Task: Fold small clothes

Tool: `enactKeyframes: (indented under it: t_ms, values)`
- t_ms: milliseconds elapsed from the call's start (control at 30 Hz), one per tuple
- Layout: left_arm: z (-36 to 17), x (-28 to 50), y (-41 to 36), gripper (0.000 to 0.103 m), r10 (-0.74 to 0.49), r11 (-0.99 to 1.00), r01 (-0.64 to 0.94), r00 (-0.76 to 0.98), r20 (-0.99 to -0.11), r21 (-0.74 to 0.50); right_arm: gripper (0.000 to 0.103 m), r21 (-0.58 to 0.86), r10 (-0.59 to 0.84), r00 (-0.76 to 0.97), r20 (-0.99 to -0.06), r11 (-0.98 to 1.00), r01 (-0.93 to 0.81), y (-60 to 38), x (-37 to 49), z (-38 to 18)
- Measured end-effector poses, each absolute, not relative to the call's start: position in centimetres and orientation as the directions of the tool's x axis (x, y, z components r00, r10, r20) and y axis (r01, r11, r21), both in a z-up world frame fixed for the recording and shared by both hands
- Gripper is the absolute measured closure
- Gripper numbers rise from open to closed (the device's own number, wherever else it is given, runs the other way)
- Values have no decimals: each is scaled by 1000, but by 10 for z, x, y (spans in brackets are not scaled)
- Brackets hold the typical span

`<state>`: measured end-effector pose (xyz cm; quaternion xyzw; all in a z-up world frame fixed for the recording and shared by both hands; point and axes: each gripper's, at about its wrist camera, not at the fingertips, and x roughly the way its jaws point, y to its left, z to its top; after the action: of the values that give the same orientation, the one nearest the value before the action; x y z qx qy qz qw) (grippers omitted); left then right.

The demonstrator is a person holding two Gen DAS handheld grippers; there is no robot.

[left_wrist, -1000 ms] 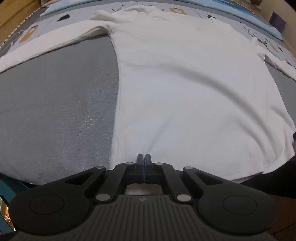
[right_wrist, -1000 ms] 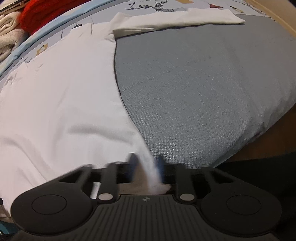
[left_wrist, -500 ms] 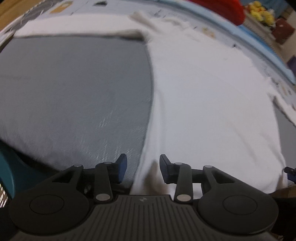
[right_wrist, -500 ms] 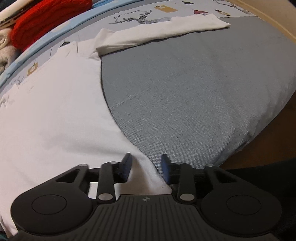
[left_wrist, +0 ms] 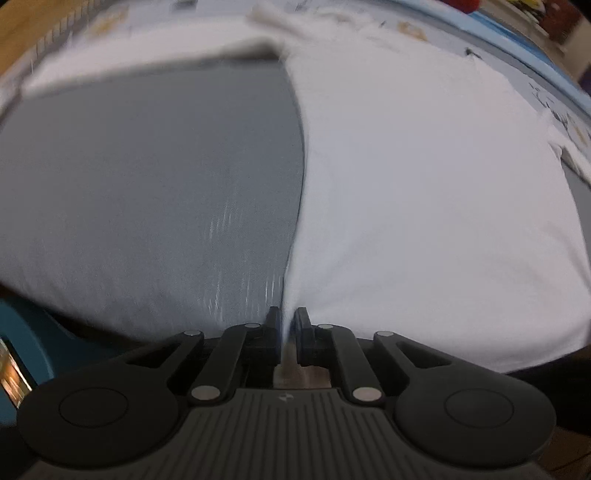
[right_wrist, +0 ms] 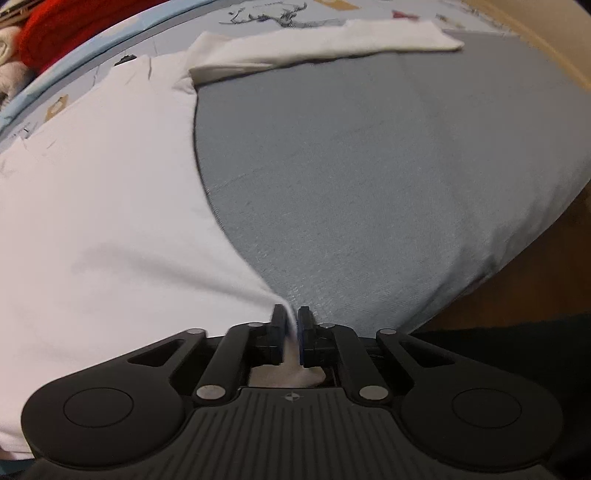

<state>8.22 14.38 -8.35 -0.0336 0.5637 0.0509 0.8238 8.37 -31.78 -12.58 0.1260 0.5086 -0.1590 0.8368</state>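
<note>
A white long-sleeved shirt (left_wrist: pixel 424 184) lies spread flat on a grey pad (left_wrist: pixel 147 184). My left gripper (left_wrist: pixel 286 319) is shut on the shirt's near left hem corner, and the cloth pulls up into a ridge there. In the right wrist view the shirt (right_wrist: pixel 103 206) fills the left side, with a sleeve (right_wrist: pixel 325 51) stretched across the far edge. My right gripper (right_wrist: pixel 291 319) is shut on the near right hem corner. A bit of white cloth bunches behind its fingers.
The grey pad (right_wrist: pixel 388 184) lies on a blue patterned sheet (right_wrist: pixel 280 18). A red garment (right_wrist: pixel 55 33) and pale folded cloth (right_wrist: pixel 11 70) sit at the far left. The pad's rounded edge drops to a wooden floor (right_wrist: pixel 546 251) on the right.
Half a second ago both grippers stood open around the hem corners. Both have now shut on the cloth, which puckers at each grip.
</note>
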Motion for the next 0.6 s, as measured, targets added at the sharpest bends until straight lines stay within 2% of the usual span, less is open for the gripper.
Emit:
enactKeyframes:
  t_ms: [100, 133, 200, 267, 300, 367, 500, 600]
  values:
    - [-67, 81, 123, 80, 38, 999, -24, 469, -882, 30, 90, 60, -169, 508, -845, 913, 403, -318, 80, -111]
    - [-66, 82, 117, 79, 9, 1000, 2, 479, -878, 11, 88, 79, -150, 534, -832, 921, 381, -316, 80, -108]
    - [-74, 86, 111, 79, -43, 999, 21, 442, -896, -38, 83, 113, -97, 554, -827, 937, 332, -311, 80, -108]
    - [-93, 94, 113, 76, -67, 997, -9, 347, -935, -75, 73, 170, -12, 508, -861, 935, 310, -309, 83, -121]
    - [-99, 95, 113, 75, -66, 997, -23, 300, -952, -77, 73, 183, 15, 462, -887, 929, 321, -311, 84, -130]
    - [-94, 96, 111, 74, -52, 998, -19, 322, -945, -62, 74, 161, -4, 442, -897, 929, 334, -311, 85, -134]
    - [-82, 97, 108, 48, -47, 999, -7, 383, -922, -54, 73, 125, -37, 465, -884, 942, 312, -308, 85, -129]
    - [-90, 97, 108, 48, -35, 999, -14, 317, -948, -42, 73, 101, -53, 457, -888, 946, 307, -304, 82, -133]
